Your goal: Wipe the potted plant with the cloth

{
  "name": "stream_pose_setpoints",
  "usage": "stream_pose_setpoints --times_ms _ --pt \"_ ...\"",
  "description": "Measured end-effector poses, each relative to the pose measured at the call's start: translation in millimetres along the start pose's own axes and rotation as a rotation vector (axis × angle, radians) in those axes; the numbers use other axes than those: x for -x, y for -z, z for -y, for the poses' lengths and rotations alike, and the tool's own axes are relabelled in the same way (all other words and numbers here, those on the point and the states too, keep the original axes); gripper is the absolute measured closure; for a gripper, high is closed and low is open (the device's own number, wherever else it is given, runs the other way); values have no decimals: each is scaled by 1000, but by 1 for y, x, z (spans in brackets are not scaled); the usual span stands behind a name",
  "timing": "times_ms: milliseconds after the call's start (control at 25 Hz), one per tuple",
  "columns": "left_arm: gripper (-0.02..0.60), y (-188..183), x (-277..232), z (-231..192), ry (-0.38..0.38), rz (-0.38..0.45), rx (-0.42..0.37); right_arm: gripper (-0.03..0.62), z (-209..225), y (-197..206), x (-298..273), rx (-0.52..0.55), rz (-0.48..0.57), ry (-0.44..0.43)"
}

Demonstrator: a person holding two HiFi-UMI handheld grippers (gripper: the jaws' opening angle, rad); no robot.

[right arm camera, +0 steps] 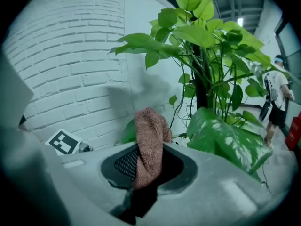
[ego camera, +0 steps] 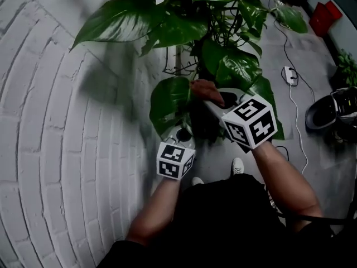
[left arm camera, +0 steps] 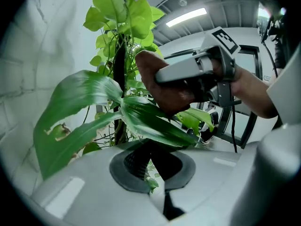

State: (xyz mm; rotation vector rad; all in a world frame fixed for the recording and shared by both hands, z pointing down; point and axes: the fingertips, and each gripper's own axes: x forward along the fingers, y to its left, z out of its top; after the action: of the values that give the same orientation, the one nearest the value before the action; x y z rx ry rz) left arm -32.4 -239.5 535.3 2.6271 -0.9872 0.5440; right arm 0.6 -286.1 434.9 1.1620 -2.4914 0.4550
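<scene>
Cloth (right arm camera: 149,135): reddish-brown, fine looped texture.
Potted plant (ego camera: 223,66): glossy green leaves; one leaf (right arm camera: 225,142) carries pale speckled variegation.
Wall (ego camera: 50,138): white-painted brick pattern.
Marker cubes (ego camera: 249,121): black-and-white squares.
Right gripper (right arm camera: 149,173): light grey housing, dark grey mesh-patterned fingers (right arm camera: 124,163).
Floor (ego camera: 312,66): grey.

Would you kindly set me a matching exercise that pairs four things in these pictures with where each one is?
Things:
1 cloth
2 leaf
3 power strip
4 wall

Places:
a on the floor
b in the right gripper
c left of the plant in the head view
d in the left gripper

Pairs: 1-b; 2-d; 3-a; 4-c.
</scene>
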Motion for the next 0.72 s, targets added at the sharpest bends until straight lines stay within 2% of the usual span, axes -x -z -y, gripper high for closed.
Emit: stream_pose_setpoints --times_ms 160,360,720 --pt "566 -3 1 -1 -19 6 0 526 4 -6 -21 34 -44 -36" --pt "566 -8 2 -6 -49 28 18 526 7 6 -35 53 -107 -59" --pt "566 -9 4 -12 -56 39 36 526 8 35 -30 13 -161 -62"
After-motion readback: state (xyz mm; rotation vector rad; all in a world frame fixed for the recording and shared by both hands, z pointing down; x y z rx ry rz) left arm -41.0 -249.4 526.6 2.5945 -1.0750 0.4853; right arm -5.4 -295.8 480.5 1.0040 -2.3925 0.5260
